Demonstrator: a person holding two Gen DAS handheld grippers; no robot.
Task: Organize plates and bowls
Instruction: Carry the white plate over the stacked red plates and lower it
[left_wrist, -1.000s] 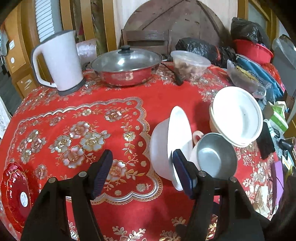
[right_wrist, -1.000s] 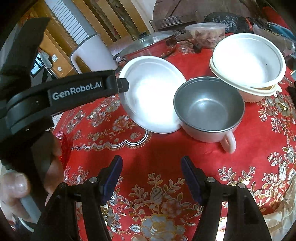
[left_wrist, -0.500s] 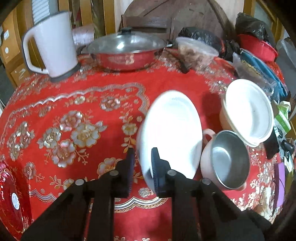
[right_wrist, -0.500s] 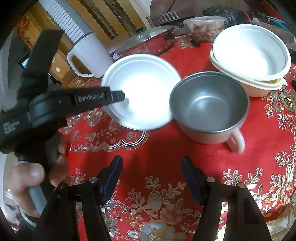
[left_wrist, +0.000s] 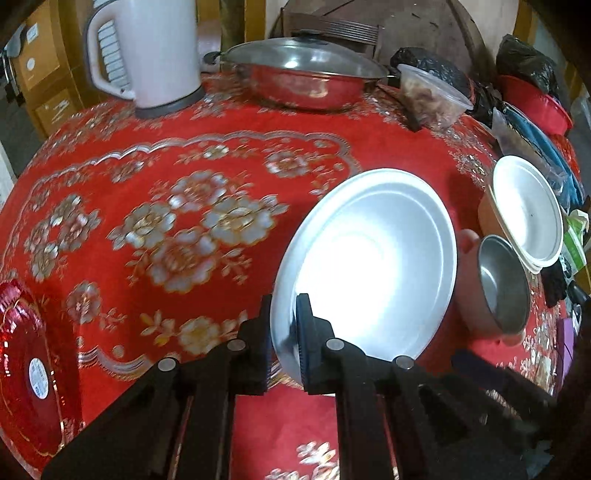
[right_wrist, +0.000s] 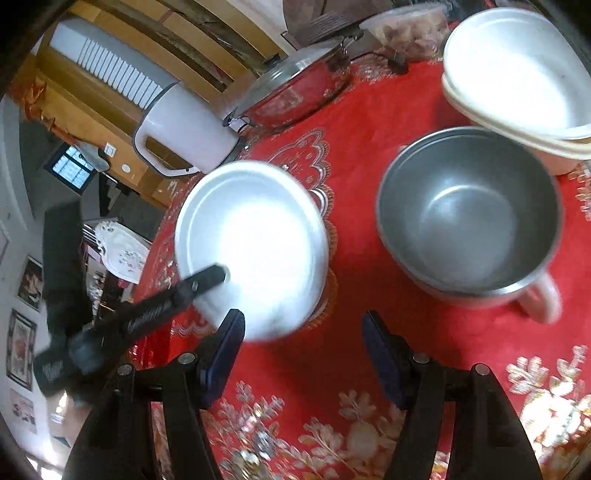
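My left gripper (left_wrist: 284, 332) is shut on the near rim of a white bowl (left_wrist: 373, 266), which it holds tilted above the red tablecloth (left_wrist: 184, 155). The right wrist view shows the same white bowl (right_wrist: 258, 243) with the left gripper (right_wrist: 207, 280) clamped on its edge. A steel-lined mug bowl with a pale handle (right_wrist: 469, 214) stands to the right, also seen as the steel bowl (left_wrist: 498, 284). Behind it sit stacked white bowls (right_wrist: 517, 74) (left_wrist: 524, 210). My right gripper (right_wrist: 303, 354) hangs open over bare cloth in front of the steel bowl.
A white kettle (left_wrist: 147, 51), a lidded steel pan (left_wrist: 303, 77) and a clear food tub (left_wrist: 432, 96) stand at the back. A red glass plate (left_wrist: 26, 376) lies at the near left edge. Bags and a red basin (left_wrist: 532, 99) crowd the right side.
The left gripper closed on the white bowl's rim, then lifted it and carried it left, away from the steel bowl. The right gripper stayed open and shifted slightly nearer the bowls.
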